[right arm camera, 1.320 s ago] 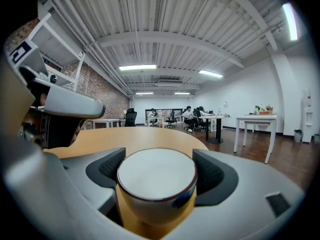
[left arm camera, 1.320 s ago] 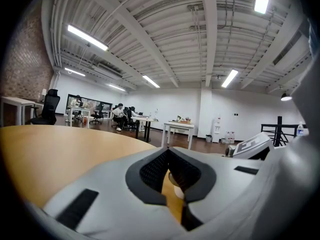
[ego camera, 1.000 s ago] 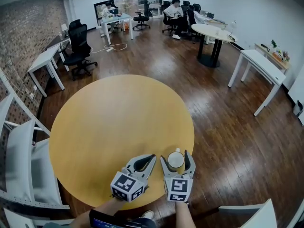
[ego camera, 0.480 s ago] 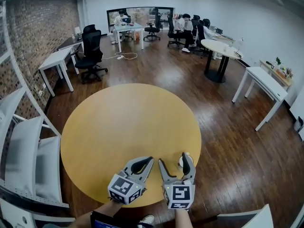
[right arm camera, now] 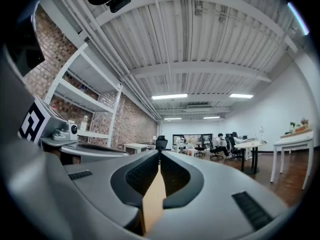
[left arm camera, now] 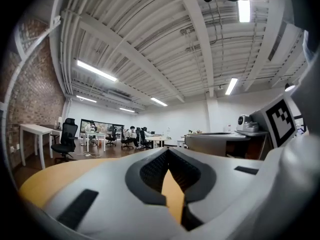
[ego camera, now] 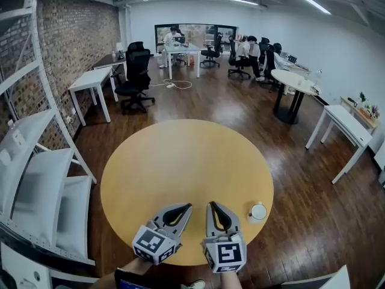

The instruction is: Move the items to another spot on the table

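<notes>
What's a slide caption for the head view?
Left claw and right claw, both shut and empty, over the round table; white cup stands apart at its right edge.

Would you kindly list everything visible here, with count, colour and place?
table: one, round, yellow, centre
cup: one, white, on the table near its right edge, apart from both grippers
desks: several, white, along the walls and at the back
chairs: several, black, by the desks
shelving: one unit, white, at the left
brick wall: one, red-brown, left side
people: a few, seated at the far desks
left gripper: one, grey, shut, empty, over the table's near edge
right gripper: one, grey, shut, empty, beside the left gripper
</notes>
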A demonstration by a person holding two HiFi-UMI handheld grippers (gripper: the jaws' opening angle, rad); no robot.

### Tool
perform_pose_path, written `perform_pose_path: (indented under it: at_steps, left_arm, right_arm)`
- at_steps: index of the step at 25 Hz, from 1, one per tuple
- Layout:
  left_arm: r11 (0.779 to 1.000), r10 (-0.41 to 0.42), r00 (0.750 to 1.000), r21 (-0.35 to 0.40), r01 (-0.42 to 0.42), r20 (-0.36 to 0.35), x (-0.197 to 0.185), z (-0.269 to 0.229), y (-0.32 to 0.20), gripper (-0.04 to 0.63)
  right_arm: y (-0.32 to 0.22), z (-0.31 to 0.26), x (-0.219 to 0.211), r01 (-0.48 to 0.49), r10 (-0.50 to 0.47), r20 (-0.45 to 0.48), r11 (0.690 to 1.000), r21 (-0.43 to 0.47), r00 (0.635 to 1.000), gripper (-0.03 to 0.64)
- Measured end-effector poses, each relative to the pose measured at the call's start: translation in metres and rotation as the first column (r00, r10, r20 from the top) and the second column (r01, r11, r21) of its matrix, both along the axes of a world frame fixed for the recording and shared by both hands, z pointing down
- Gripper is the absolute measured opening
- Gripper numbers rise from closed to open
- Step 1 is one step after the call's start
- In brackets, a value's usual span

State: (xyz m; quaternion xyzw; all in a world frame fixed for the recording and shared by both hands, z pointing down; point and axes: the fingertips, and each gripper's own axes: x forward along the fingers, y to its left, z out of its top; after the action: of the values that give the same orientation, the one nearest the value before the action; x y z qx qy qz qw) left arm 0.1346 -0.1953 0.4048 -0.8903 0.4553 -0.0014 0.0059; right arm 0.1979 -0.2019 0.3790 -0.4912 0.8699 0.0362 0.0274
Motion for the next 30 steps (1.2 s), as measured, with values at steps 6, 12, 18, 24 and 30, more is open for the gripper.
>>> perform_pose_path:
  at_steps: [6, 12, 18, 24, 30]
  left_arm:
    - [0.999, -0.043, 0.999, 0.027, 0.043, -0.007, -0.063, -0.018, 0.026, 0.003]
    - [0.998, -0.056, 0.998, 0.023, 0.056, -0.013, -0.112, -0.015, 0.049, 0.003]
    - [0.998, -0.054, 0.999, 0.04, 0.054, -0.002, -0.14, -0.015, 0.069, 0.003]
    - [0.997, -0.051, 0.999, 0.055, 0.052, -0.012, -0.16, -0.014, 0.082, 0.003]
    - [0.998, -0.039, 0.999, 0.048, 0.039, -0.008, -0.171, -0.011, 0.088, 0.003]
  right_arm:
    - [0.028, -0.016, -0.068, 0.071, -0.071, 0.035, 0.997, 0.012, 0.997, 0.002]
    - [0.055, -0.016, -0.122, 0.114, -0.113, 0.087, 0.993, -0.008, 0.99, 0.002]
    - [0.078, -0.003, -0.16, 0.121, -0.121, 0.003, 0.99, -0.068, 0.993, 0.002]
    - [0.089, 0.004, -0.181, 0.101, -0.104, -0.032, 0.993, -0.065, 0.994, 0.002]
    - [0.094, 0.004, -0.188, 0.073, -0.074, -0.016, 0.996, -0.057, 0.997, 0.002]
